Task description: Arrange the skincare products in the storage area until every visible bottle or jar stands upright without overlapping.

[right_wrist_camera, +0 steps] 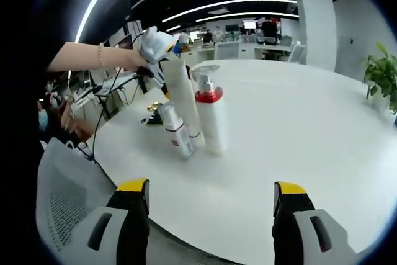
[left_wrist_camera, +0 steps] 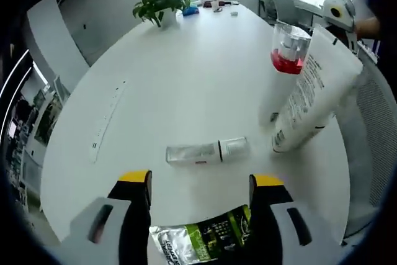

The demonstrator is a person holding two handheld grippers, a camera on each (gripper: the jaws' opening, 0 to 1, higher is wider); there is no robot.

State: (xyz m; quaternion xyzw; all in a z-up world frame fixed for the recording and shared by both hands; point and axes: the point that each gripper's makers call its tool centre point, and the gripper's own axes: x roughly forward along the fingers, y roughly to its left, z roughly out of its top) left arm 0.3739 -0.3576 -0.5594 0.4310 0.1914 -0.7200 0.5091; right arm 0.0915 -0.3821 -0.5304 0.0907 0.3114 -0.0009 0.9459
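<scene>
Left gripper view: left gripper (left_wrist_camera: 200, 187) jaws spread wide, nothing between them, over a green-and-silver foil sachet (left_wrist_camera: 201, 237) at table edge. Clear plastic bottle w/ clear cap (left_wrist_camera: 208, 151) lies flat on the white round table (left_wrist_camera: 186, 72) just ahead. At right, tall white pump bottle w/ red collar (left_wrist_camera: 286, 69) upright, big white printed tube (left_wrist_camera: 314, 94) leaning beside it. Potted green plant (left_wrist_camera: 162, 2) far end. Right gripper view: right gripper (right_wrist_camera: 211, 195) released, empty; pump bottle (right_wrist_camera: 209, 111), tube (right_wrist_camera: 183, 97), small white bottle (right_wrist_camera: 176, 130) grouped mid-table; person's hand (right_wrist_camera: 131, 60) holds the other gripper at the tube top
</scene>
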